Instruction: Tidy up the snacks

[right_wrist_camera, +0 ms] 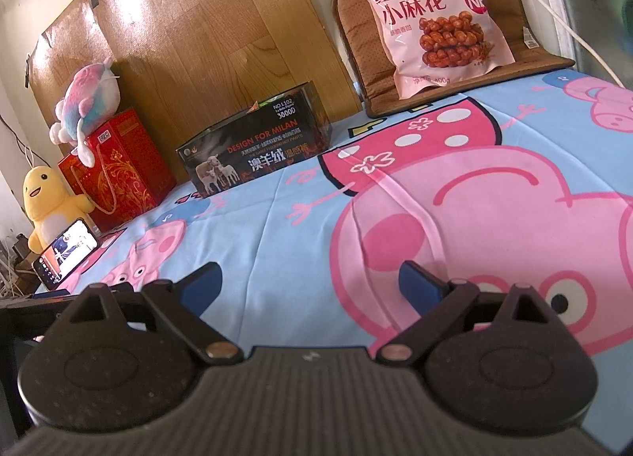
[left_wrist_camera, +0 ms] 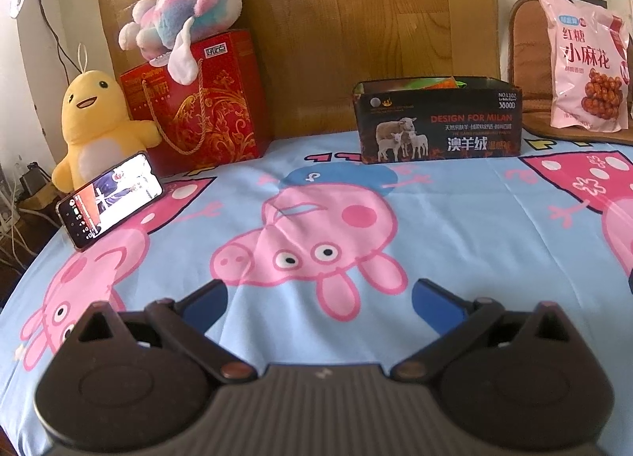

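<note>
A black cardboard box (left_wrist_camera: pixel 437 121) (right_wrist_camera: pixel 253 149) printed with sheep stands open-topped at the back of the bed, with colourful packets showing over its rim. A large pink snack bag (left_wrist_camera: pixel 589 64) (right_wrist_camera: pixel 429 16) leans upright on a brown cushion (left_wrist_camera: pixel 526 48) (right_wrist_camera: pixel 530 60) at the back right. My left gripper (left_wrist_camera: pixel 318 303) hovers open over the cartoon bedsheet (left_wrist_camera: pixel 455 226), well short of the box, nothing between its blue pads. My right gripper (right_wrist_camera: pixel 310 289) is also open and empty, low over the bedsheet (right_wrist_camera: pixel 277 218), far from the snack bag.
A red gift bag (left_wrist_camera: pixel 201 111) (right_wrist_camera: pixel 118 167) with a pink plush toy (left_wrist_camera: pixel 186 8) (right_wrist_camera: pixel 87 99) on top stands at the back left. A yellow plush (left_wrist_camera: pixel 95 127) (right_wrist_camera: pixel 47 206) props a lit phone (left_wrist_camera: pixel 110 204) (right_wrist_camera: pixel 65 254). A wooden board (left_wrist_camera: pixel 356 20) (right_wrist_camera: pixel 198 28) backs the bed.
</note>
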Demonstrator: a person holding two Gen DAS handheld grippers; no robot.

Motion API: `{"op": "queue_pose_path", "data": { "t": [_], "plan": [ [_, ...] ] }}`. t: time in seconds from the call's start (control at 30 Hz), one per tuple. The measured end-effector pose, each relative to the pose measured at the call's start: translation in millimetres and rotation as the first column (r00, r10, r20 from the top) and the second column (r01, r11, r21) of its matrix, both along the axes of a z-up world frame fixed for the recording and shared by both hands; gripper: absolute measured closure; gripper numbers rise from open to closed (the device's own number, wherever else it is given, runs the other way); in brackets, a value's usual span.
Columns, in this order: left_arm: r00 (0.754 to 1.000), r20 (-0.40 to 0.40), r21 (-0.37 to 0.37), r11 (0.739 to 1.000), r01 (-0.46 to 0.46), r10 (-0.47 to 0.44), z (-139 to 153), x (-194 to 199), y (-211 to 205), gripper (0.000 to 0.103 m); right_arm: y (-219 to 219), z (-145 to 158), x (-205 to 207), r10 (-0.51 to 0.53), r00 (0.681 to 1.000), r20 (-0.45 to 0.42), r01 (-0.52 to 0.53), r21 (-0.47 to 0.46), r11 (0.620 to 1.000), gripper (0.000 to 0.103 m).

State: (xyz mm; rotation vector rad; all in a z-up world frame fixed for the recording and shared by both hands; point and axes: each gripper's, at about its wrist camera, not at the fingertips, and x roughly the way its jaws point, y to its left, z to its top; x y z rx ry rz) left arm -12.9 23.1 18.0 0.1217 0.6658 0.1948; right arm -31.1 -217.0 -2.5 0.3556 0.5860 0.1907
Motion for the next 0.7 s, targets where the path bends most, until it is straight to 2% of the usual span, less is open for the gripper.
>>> {"op": "queue_pose_path", "data": {
  "t": [0.7],
  "plan": [
    [1.0, 0.015, 0.008, 1.0, -0.02, 0.02, 1.7, -1.5, 3.6, 0.0, -0.9, -0.2, -0.5, 0.001, 1.0, 0.001, -0.001, 0.002, 1.0, 0.005]
  ]
}}
